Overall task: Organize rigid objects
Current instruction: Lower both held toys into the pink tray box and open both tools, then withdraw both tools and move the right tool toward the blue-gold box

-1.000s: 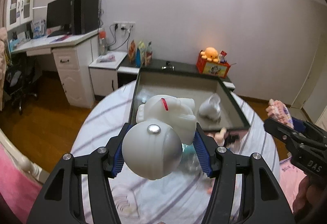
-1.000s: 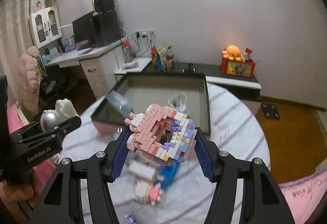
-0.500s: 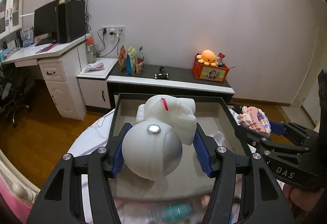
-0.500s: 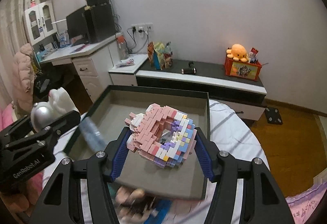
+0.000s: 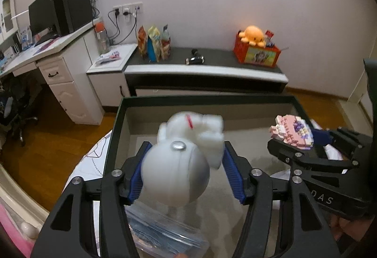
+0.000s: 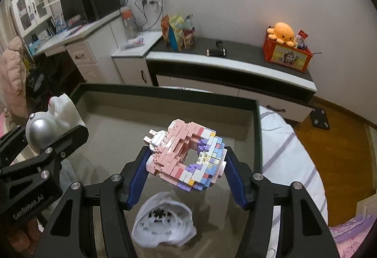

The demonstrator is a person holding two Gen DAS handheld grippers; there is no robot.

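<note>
My left gripper (image 5: 185,173) holds a white astronaut figure (image 5: 179,173) with a silver helmet above the dark-rimmed tray (image 5: 117,121). The figure looks blurred and its right side stands apart from the right pad. It also shows in the right wrist view (image 6: 44,126). My right gripper (image 6: 186,173) is shut on a pink and purple brick model (image 6: 186,159) above the same tray (image 6: 256,130). The model also shows in the left wrist view (image 5: 292,132).
A clear plastic packet (image 5: 165,232) lies in the tray near its front edge. A white plastic bag with dark parts (image 6: 162,222) lies in the tray below my right gripper. The tray sits on a round striped table (image 6: 292,163). A low cabinet (image 5: 205,74) stands behind.
Both grippers have moved forward over the tray and tilted down. The astronaut figure now looks blurred and tilted, with a gap at the left gripper's right pad.
</note>
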